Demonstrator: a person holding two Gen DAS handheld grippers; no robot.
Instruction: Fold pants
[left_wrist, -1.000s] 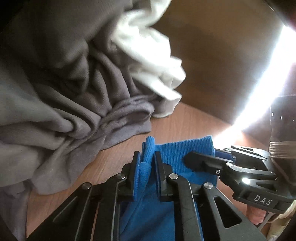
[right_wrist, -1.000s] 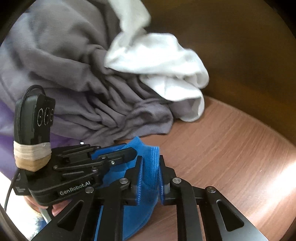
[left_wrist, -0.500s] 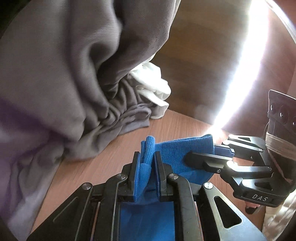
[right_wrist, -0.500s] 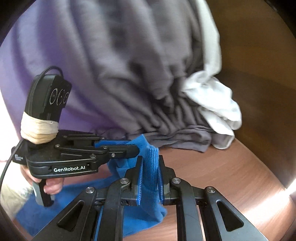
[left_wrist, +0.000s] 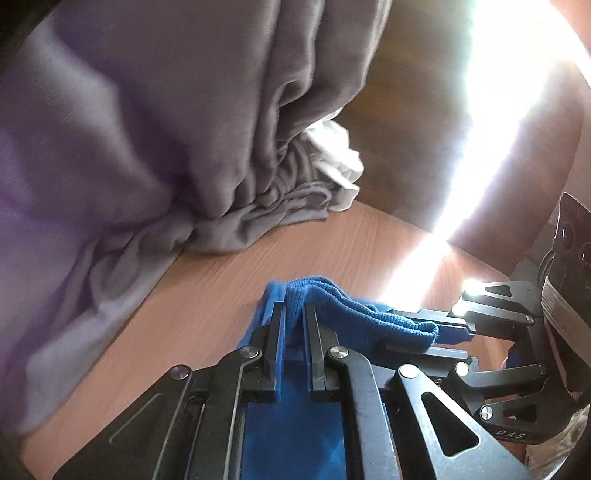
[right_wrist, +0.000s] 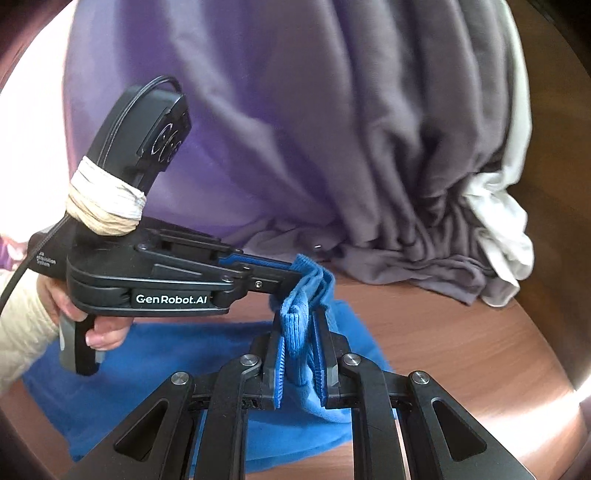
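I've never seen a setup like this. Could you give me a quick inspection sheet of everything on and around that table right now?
Surface: wooden table, sunlit glare at the edge.
Job's things: blue pants, ribbed edge lifted, rest lying on the table.
Clutter: gray garment heaped behind; white cloth beside it.
Grippers: left hand-held gripper and right hand-held gripper, both shut on the pants' edge.
Cables: black cable trailing from the left hand-held gripper.
Surroundings: brown wall behind the table.

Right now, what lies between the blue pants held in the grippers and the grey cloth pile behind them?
Only bare wooden table separates the blue pants from the grey cloth pile; the left wrist view shows it most clearly.
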